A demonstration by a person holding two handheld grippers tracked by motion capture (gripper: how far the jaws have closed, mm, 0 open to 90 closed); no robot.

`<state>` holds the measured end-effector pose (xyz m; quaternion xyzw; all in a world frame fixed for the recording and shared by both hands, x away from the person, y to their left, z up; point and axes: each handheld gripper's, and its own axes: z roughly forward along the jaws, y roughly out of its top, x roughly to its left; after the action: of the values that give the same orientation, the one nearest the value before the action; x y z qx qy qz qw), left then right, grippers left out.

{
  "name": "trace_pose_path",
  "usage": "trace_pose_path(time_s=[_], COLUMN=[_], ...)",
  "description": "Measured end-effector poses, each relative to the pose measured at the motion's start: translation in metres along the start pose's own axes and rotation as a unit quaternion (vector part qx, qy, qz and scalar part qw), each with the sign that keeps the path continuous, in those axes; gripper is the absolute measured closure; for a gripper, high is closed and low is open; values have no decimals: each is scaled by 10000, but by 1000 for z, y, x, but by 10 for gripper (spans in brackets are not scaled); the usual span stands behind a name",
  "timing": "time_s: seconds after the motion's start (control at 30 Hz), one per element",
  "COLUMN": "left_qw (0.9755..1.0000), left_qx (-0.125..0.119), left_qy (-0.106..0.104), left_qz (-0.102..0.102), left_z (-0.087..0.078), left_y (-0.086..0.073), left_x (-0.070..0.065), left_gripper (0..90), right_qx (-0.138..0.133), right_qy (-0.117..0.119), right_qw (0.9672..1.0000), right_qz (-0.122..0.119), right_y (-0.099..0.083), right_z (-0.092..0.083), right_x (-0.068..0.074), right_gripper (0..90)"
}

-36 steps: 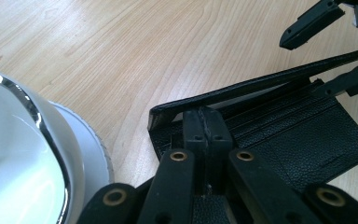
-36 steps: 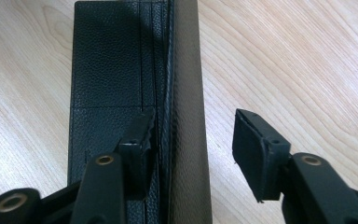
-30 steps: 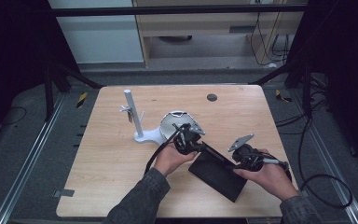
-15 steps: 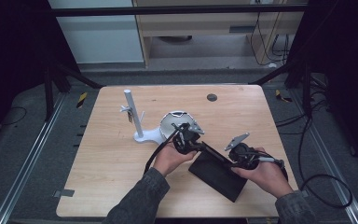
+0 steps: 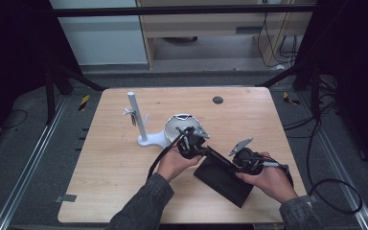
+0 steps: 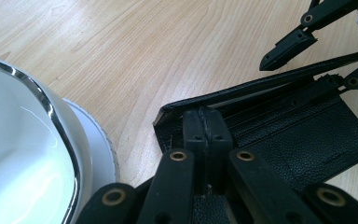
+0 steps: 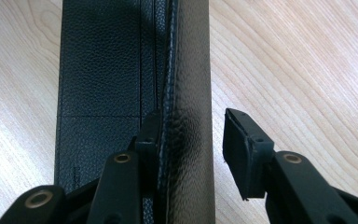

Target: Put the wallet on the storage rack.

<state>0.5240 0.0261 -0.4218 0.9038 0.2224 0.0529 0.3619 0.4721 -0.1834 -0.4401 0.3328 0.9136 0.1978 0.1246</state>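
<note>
Wallet [image 5: 225, 176] lies open on the table [image 5: 110, 167], one flap raised. Left gripper [image 6: 204, 122] is clamped on the flap's corner, the white bowl [image 6: 23, 154] close at its left. Right gripper [image 7: 193, 140] has just narrowed from a second ago; the flap stands between its jaws, touching one, the other apart.

On the table [image 5: 105, 172] there are one black wallet [image 5: 223, 178], one white bowl [image 5: 178, 127], one white stand [image 5: 141, 125] with an upright post, one dark disc [image 5: 217, 100], and two grippers, left [image 5: 195, 143] and right [image 5: 239, 160].
</note>
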Motion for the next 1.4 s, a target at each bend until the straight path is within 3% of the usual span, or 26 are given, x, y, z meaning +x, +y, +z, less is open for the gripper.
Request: trace_pose_path(time_s=[0.17,0.27,0.37,0.47,0.57,0.67,0.8,0.9,1.0,1.07,1.17,1.3,1.4], left_qw=[10000,10000,9999,9994,9988,9987,9979,9977,9981,9987,9988,9982,9980], left_qx=[-22,-46,-138,-214,-291,-316,-560,-546,-466,-435,-373,-536,-531], left_qy=[-4,2,100,285,398,369,272,268,320,244,274,209,229], left_qz=[-4,-7,-16,14,50,130,200,291,256,124,162,155,259], left_z=[0,-3,-9,-19,-30,-38,-49,-56,-62,-65,-73,-83,-86], left_y=[0,-1,-3,-7,-13,-18,-23,-24,-24,-23,-22,-16,-12], left_x=[-1,-1,-4,-9,-13,-17,-20,-21,-20,-18,-15,-13,-14], left_gripper=[898,889,842,727,553,351,158,110,89,88,85,78,78], right_qx=[31,125,147,102,-101,-377,-831,-1134,-1368,-1494,-1686,-1930,-2036], right_qy=[-45,-39,-184,-199,-189,-226,-325,-430,-524,-552,-598,-576,-575], right_qw=[10000,9999,9994,9991,9991,9984,9954,9919,9883,9862,9827,9780,9756], right_qz=[0,-100,-260,-351,-377,-353,-348,-366,-421,-454,-482,-547,-586], right_y=[1,2,2,0,-7,-15,-24,-29,-32,-33,-33,-31,-27], right_z=[3,6,5,0,-9,-23,-46,-61,-71,-72,-74,-74,-76], right_x=[1,2,4,4,2,1,-1,-2,-4,-5,-3,-2,-1], right_gripper=[636,748,836,844,845,845,845,845,846,846,846,846,846])
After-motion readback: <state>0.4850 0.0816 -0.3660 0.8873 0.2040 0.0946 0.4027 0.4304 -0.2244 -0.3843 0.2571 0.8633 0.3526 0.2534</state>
